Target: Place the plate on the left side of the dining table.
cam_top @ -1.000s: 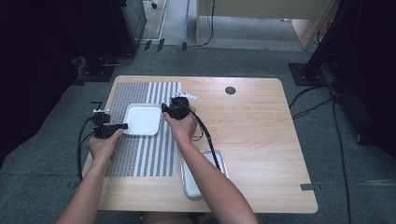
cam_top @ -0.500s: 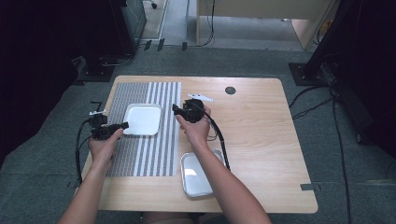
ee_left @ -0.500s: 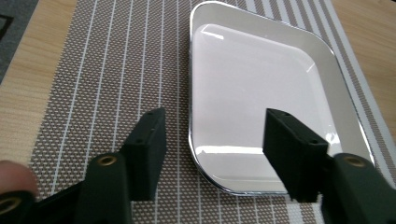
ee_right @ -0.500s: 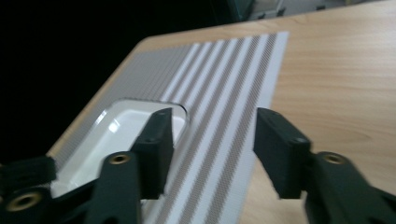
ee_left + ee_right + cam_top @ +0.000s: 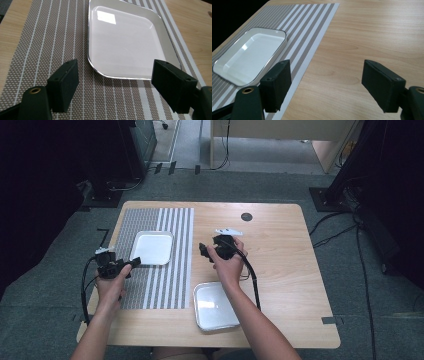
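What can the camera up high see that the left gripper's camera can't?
The high view alone takes in the second white tray near the person, the right gripper and both arms. The left gripper view alone gives a close look at the left gripper, jaws apart. Both show the white tray on the striped mat.

Striped placemat (image 5: pixel 172 285) lies on wooden table (image 5: pixel 295 280); dark disc (image 5: pixel 246 216) near its far edge.
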Motion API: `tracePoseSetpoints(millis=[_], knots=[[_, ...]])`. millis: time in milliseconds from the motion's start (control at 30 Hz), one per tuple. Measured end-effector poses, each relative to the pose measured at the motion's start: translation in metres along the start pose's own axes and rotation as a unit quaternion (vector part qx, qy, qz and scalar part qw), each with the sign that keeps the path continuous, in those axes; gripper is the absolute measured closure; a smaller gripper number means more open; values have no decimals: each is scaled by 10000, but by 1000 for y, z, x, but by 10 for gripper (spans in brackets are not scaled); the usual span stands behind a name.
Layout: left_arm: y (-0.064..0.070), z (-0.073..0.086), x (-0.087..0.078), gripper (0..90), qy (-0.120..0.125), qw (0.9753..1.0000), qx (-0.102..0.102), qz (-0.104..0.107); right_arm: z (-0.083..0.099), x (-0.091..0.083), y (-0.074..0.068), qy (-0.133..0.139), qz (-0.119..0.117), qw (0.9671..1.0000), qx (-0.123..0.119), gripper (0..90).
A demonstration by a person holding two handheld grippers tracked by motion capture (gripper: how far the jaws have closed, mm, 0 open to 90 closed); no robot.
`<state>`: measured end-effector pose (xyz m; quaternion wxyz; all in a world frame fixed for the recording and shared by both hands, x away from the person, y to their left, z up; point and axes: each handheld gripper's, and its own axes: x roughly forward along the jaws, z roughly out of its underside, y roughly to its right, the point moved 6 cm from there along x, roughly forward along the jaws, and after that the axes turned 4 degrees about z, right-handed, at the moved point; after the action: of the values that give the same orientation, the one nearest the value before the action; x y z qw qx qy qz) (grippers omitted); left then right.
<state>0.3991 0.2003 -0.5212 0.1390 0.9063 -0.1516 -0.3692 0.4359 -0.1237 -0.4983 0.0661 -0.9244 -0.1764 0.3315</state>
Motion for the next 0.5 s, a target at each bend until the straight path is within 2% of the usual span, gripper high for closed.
tracePoseSetpoints(millis=[67, 233, 333, 500], knots=[[2, 4, -2, 219, 10, 10000, 72, -21, 4, -5, 3, -86, -42, 9999, -53, 248], [6, 14, -9, 208, 62, 9997, 219, -17, 10, -18, 13, -45, -10, 9998, -171, 224], [10, 20, -15, 204, 123, 9995, 259, 128, 15, -26, 22, -33, 51, 9998, -188, 222], [14, 27, -26, 192, 188, 9989, 359, 242, 23, -39, 35, -75, 179, 9996, -225, 218]])
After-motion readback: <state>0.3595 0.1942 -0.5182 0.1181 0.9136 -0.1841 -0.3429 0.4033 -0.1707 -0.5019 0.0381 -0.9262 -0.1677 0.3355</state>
